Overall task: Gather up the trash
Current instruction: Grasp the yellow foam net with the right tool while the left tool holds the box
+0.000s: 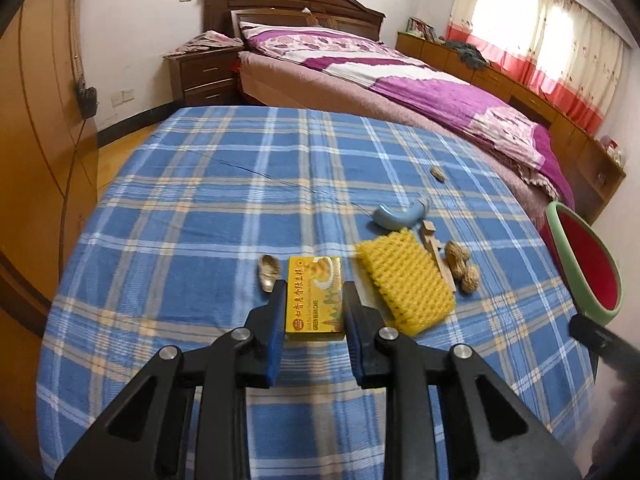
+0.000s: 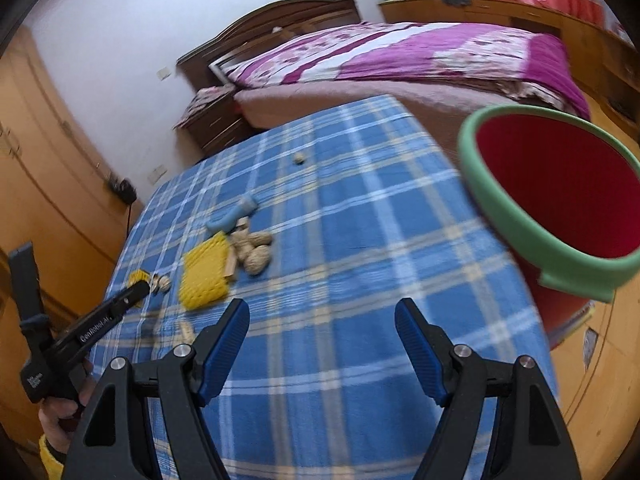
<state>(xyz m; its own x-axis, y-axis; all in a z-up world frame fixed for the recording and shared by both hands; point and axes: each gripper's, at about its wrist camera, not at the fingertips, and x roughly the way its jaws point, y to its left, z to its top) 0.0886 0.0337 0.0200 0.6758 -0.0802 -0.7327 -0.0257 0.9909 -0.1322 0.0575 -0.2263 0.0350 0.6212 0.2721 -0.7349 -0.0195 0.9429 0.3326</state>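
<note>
My left gripper (image 1: 314, 290) has its blue pads on both sides of a yellow green-bean-cake box (image 1: 315, 296) on the blue plaid table; it looks shut on it. A peanut shell (image 1: 269, 272) lies left of the box. A yellow foam net (image 1: 404, 282), a blue curved piece (image 1: 400, 216), a wooden piece (image 1: 436, 254) and peanuts (image 1: 462, 266) lie to the right. My right gripper (image 2: 322, 314) is open and empty above the table's near right part. A red bin with a green rim (image 2: 560, 192) stands at the table's right edge.
A lone peanut (image 1: 438, 174) lies farther back on the plaid cloth (image 1: 224, 184). A bed with a purple quilt (image 1: 400, 76) stands behind the table. A wooden wardrobe (image 1: 36, 128) is at the left. The left gripper's body (image 2: 80, 332) shows in the right wrist view.
</note>
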